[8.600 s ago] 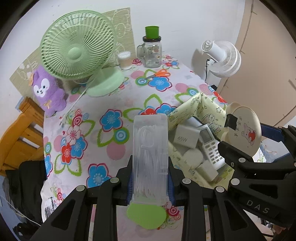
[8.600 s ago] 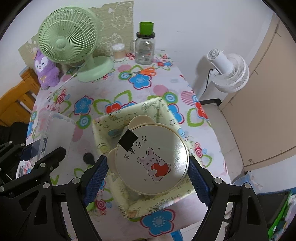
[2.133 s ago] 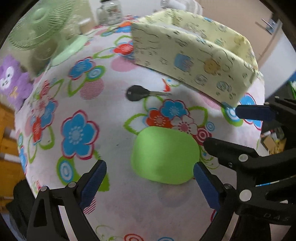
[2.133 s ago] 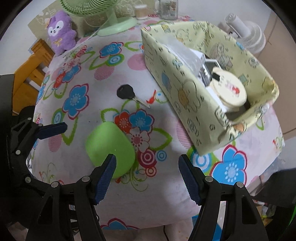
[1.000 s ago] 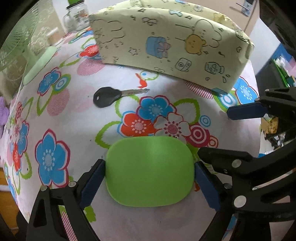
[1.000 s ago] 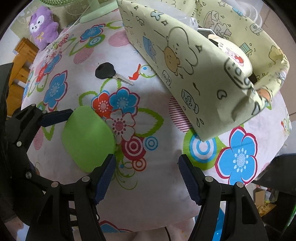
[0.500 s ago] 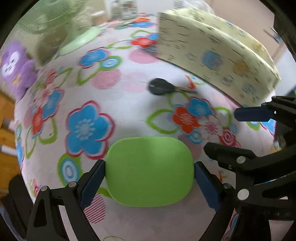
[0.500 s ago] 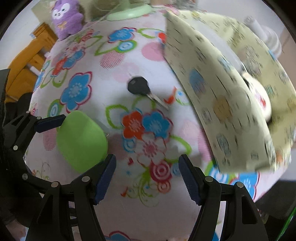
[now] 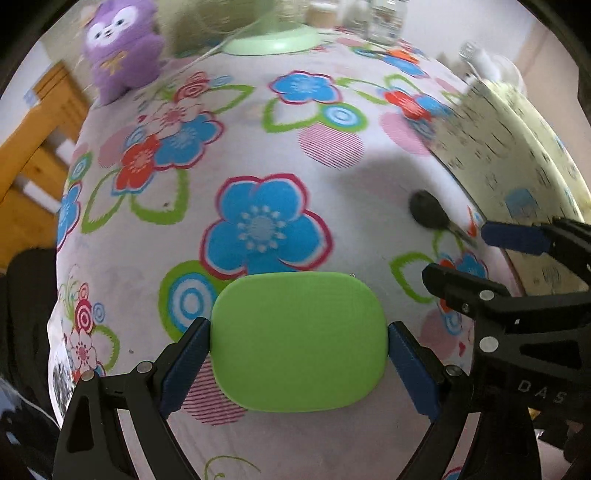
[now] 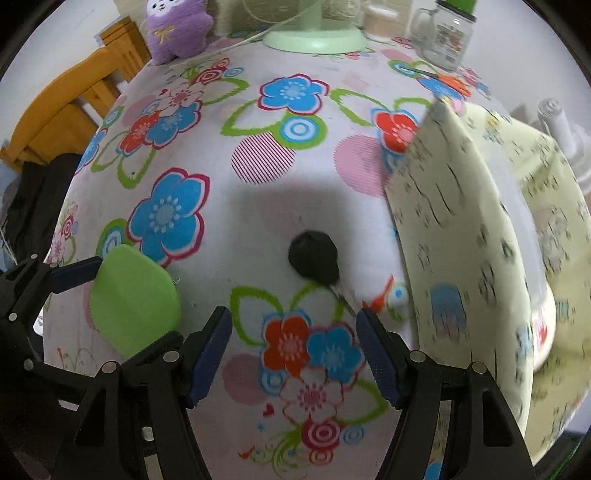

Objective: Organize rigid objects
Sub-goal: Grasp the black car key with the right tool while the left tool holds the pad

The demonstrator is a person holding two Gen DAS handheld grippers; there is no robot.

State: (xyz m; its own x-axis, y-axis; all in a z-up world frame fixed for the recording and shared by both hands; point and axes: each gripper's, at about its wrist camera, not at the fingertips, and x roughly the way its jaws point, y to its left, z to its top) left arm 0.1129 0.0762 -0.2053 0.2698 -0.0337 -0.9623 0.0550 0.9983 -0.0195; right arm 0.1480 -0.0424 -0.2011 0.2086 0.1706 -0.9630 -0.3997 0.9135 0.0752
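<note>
1. The left gripper (image 9: 299, 341) was clamped on a green rounded case (image 9: 299, 341), its blue pads pressed to the case's two short sides; the case was held above the floral tablecloth (image 9: 258, 147)
2. In the right wrist view the same green case (image 10: 135, 299) showed at the lower left, gripped between the left gripper's (image 10: 122, 295) blue pads
3. The right gripper (image 10: 293, 345) stood with its jaws apart and nothing between them, over a red and a blue printed flower
4. A black-headed key (image 10: 314, 260) lay flat on the cloth just ahead of the right gripper's fingertips, its metal blade pointing toward the right pad; whether blade and pad touched could not be told
5. The same key (image 9: 428, 214) appeared in the left wrist view beside the right gripper (image 9: 476, 254)
6. A pale yellow fabric bin (image 10: 472, 240) with cartoon prints stood to the right of the key, near it; its contents were blurred
7. At the far edge of the table stood a purple plush toy (image 10: 177, 27), a green fan base (image 10: 314, 38) and a glass jar (image 10: 447, 38) with a green lid
8. A wooden chair (image 10: 70, 103) stood beyond the table's left side
</note>
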